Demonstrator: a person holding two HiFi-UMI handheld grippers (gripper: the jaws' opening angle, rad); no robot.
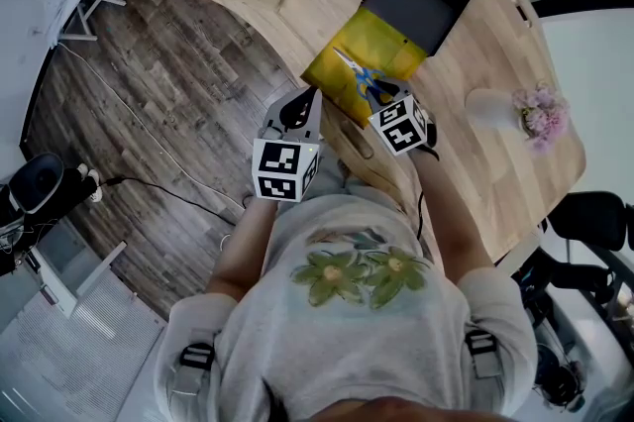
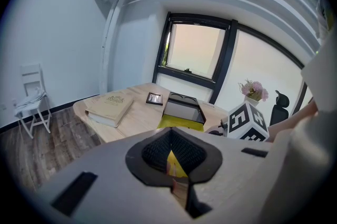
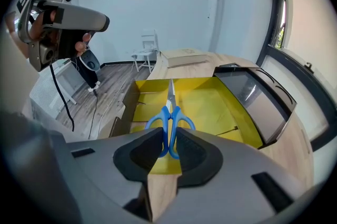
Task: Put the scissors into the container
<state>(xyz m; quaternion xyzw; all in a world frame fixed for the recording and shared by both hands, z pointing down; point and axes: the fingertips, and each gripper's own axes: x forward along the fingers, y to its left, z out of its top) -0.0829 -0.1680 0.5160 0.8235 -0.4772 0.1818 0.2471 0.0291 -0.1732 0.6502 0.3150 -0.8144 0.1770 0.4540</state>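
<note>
The right gripper has its jaws pinched on the blue handles of the scissors, whose blades point out over the yellow floor of the open container on the wooden bench. The left gripper is held off the bench edge, its jaws pressed together on nothing

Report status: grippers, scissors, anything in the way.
Right gripper shut on blue-handled steel scissors, over open yellow box. Left gripper shut, empty. Nothing blocking the box.
</note>
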